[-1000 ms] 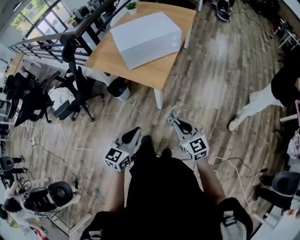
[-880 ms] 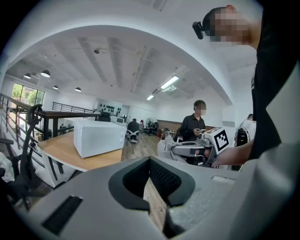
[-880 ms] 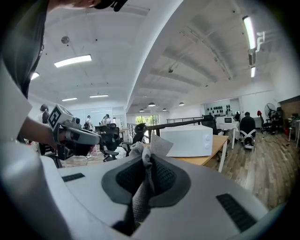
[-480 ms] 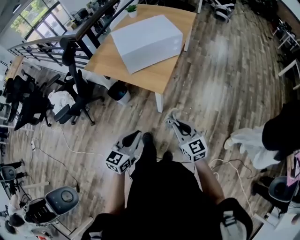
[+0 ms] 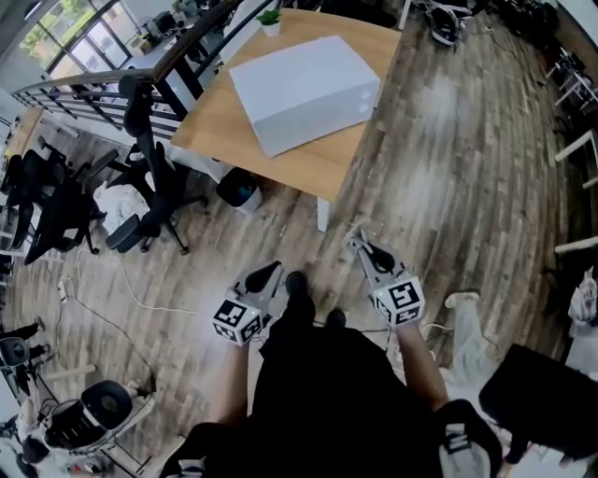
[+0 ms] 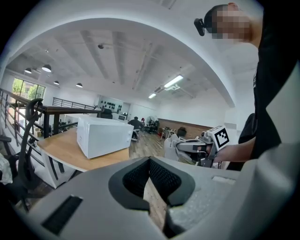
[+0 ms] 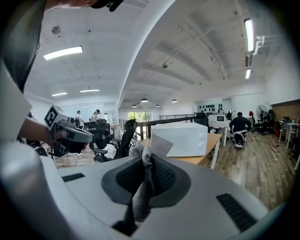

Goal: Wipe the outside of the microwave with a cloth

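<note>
The white microwave (image 5: 304, 89) stands on a wooden table (image 5: 318, 163) some way ahead of me. Both grippers are held low over the floor, well short of the table. My right gripper (image 5: 360, 245) is shut on a grey cloth (image 5: 353, 233), which bunches up between its pads (image 7: 140, 187). The right gripper view shows the microwave (image 7: 180, 139) beyond that cloth. My left gripper (image 5: 265, 275) is shut with nothing in it. In the left gripper view the microwave (image 6: 104, 136) sits at the left and the right gripper (image 6: 187, 146) at the right.
Black office chairs (image 5: 149, 187) and a dark bin (image 5: 238, 191) stand left of the table. A small plant (image 5: 270, 19) is on its far corner. Cables (image 5: 131, 289) trail over the wood floor. Another person (image 5: 537, 397) is at the lower right. A railing (image 5: 84, 89) runs behind.
The table and microwave have come slightly closer in the head view. The other person has passed from the right edge to the lower right. Both grippers keep their pose.
</note>
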Demonstrator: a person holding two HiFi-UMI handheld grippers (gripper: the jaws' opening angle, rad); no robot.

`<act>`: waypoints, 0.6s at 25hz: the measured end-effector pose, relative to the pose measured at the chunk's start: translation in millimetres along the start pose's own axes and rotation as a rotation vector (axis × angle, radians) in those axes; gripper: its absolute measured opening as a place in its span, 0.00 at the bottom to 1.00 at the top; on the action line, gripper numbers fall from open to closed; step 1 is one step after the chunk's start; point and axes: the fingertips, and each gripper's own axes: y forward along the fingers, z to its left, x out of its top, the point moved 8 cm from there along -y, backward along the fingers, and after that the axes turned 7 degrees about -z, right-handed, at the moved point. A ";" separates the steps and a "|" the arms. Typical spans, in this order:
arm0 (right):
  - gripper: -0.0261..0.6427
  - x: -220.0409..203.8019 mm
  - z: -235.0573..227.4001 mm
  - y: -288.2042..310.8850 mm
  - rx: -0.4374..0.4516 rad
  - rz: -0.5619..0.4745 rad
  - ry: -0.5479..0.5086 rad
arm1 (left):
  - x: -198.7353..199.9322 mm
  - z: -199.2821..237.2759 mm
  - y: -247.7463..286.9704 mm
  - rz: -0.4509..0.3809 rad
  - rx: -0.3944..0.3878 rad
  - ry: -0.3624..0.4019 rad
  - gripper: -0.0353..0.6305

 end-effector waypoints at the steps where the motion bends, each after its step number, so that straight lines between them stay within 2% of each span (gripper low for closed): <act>1: 0.07 1.3 -1.1 6.1 -0.002 0.007 0.000 | 1.1 4.8 4.0 0.002 -0.006 0.000 0.05; 15: 0.07 29.7 1.5 112.7 -0.009 0.014 -0.021 | 36.0 105.9 42.0 0.005 -0.063 0.020 0.05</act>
